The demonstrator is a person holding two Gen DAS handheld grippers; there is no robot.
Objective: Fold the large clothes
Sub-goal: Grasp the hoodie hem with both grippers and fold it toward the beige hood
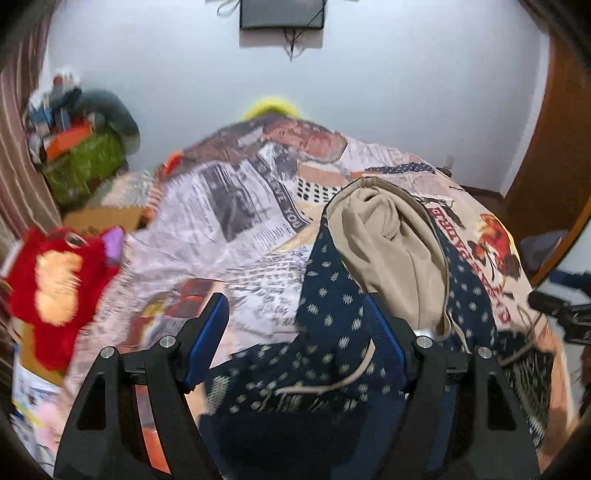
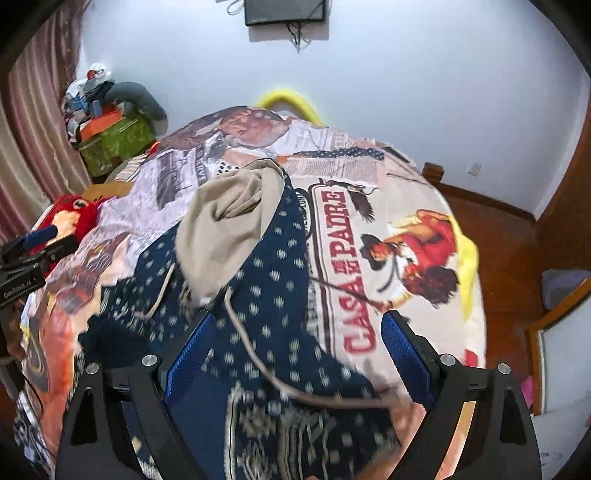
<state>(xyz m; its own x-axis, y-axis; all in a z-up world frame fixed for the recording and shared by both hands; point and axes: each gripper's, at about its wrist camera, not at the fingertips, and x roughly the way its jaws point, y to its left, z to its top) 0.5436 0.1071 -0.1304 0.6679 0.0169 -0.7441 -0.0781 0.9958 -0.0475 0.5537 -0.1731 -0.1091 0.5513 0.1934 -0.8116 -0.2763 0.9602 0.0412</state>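
Note:
A navy hooded garment (image 1: 325, 332) with pale dots and a beige hood lining (image 1: 391, 251) lies crumpled on a bed with a printed cover (image 1: 236, 236). My left gripper (image 1: 297, 314) is open just above its near part, and the cloth lies between the blue pads (image 1: 207, 339). In the right wrist view the same garment (image 2: 273, 280) with its beige hood (image 2: 225, 225) and a beige drawstring (image 2: 258, 354) spreads under my right gripper (image 2: 295, 332), which is open, its jaws wide apart over the cloth. The right gripper also shows at the right edge of the left view (image 1: 569, 314).
A red plush toy (image 1: 55, 288) lies at the bed's left edge. A green box (image 1: 85, 162) piled with things stands in the back left corner by a striped curtain (image 1: 18, 166). A wooden floor (image 2: 495, 240) and wooden furniture (image 2: 561, 302) are to the right. A dark screen (image 2: 286, 11) hangs on the white wall.

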